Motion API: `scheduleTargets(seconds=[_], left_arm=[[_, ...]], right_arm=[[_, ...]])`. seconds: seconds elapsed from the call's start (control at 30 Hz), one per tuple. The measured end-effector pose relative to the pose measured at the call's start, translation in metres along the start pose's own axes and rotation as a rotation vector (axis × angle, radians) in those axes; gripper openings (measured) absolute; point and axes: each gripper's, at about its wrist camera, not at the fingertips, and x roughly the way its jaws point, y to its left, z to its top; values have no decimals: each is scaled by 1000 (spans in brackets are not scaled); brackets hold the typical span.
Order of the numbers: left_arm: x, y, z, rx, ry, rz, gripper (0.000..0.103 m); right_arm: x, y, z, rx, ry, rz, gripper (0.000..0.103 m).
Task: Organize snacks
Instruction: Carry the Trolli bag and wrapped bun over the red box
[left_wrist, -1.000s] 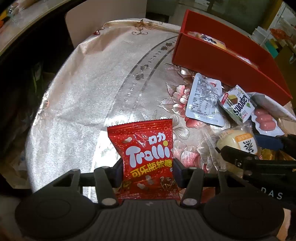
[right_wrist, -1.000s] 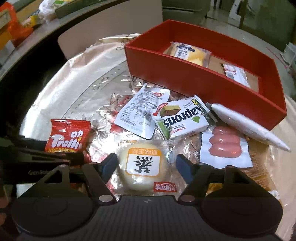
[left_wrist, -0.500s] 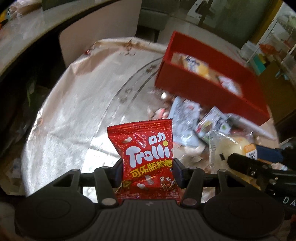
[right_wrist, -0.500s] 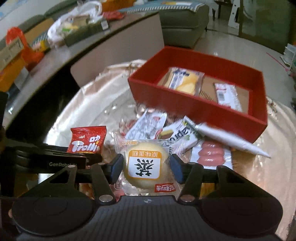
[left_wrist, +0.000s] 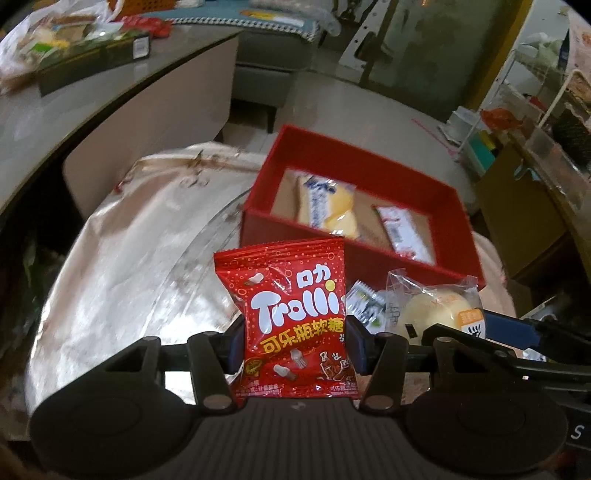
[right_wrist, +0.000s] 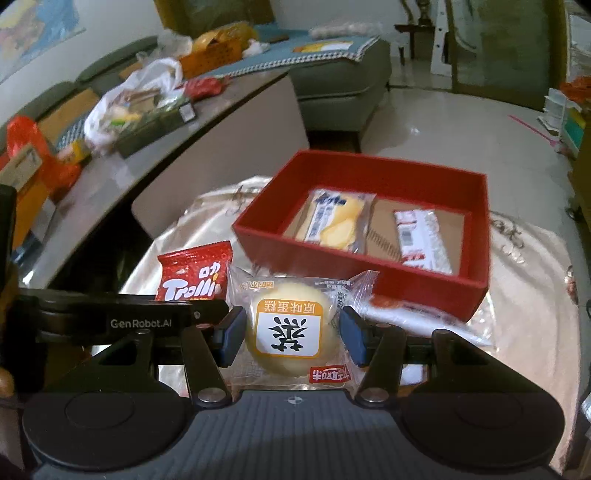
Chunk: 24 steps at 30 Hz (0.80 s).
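A red Trolli gummy bag (left_wrist: 295, 321) stands upright in my left gripper (left_wrist: 295, 347), which is shut on it and holds it above the table. My right gripper (right_wrist: 291, 336) is shut on a round yellow cake in a clear wrapper (right_wrist: 291, 328), with both blue pads pressing its sides. The two grippers hang side by side, the Trolli bag (right_wrist: 192, 275) just left of the cake. Beyond them lies the open red box (right_wrist: 369, 269). It holds a yellow packet (right_wrist: 332, 221) and a white-and-red packet (right_wrist: 421, 240).
Loose snack packets (right_wrist: 424, 314) lie blurred on the shiny flowered tablecloth (left_wrist: 129, 258) in front of the box. A grey counter (right_wrist: 129, 155) with bags on it runs along the left. A sofa (right_wrist: 340, 85) stands at the back.
Both grippers have risen from the table with their packets, and both views now look down into the box. The right jaws closed in on the cake and lifted it.
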Motion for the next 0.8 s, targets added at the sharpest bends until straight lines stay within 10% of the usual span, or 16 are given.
scheduleTargets(seconds=[0.8], left_arm=[[51, -51, 66, 82, -70, 26, 47]], right_arm=[[19, -61, 50, 130, -101, -87, 62]])
